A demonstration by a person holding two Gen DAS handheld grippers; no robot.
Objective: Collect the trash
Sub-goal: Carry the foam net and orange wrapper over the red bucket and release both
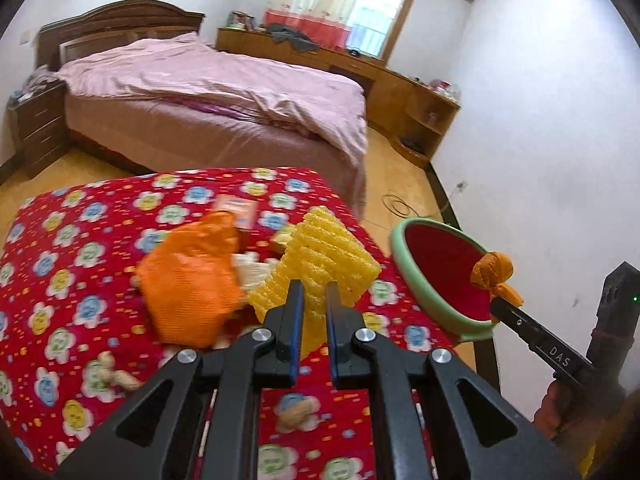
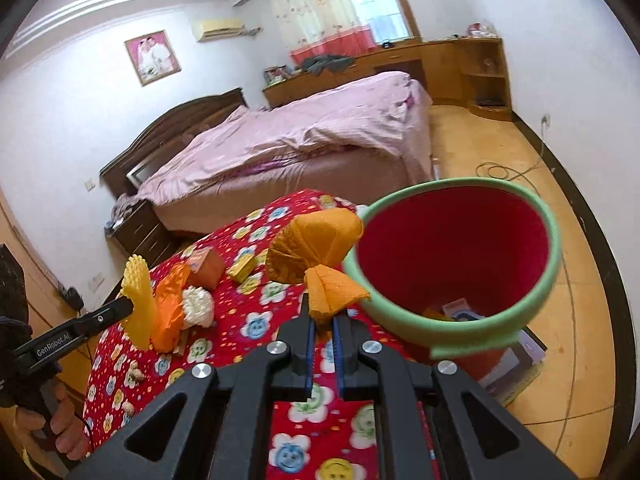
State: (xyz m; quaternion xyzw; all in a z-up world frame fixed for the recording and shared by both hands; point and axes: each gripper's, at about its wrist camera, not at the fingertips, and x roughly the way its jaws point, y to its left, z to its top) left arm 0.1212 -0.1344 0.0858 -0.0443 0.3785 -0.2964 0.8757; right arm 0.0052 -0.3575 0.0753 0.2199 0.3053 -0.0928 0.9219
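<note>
Bright daylight enters through the curtained window (image 1: pixel 372 20) behind the bed (image 1: pixel 224 92); fisheye bends the edges, foreground slightly blurred.

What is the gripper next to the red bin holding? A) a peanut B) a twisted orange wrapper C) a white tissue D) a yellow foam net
B: the right gripper is shut on the twisted orange wrapper, held up beside the green rim of the red bin; the yellow foam net is in the left gripper instead.
</note>
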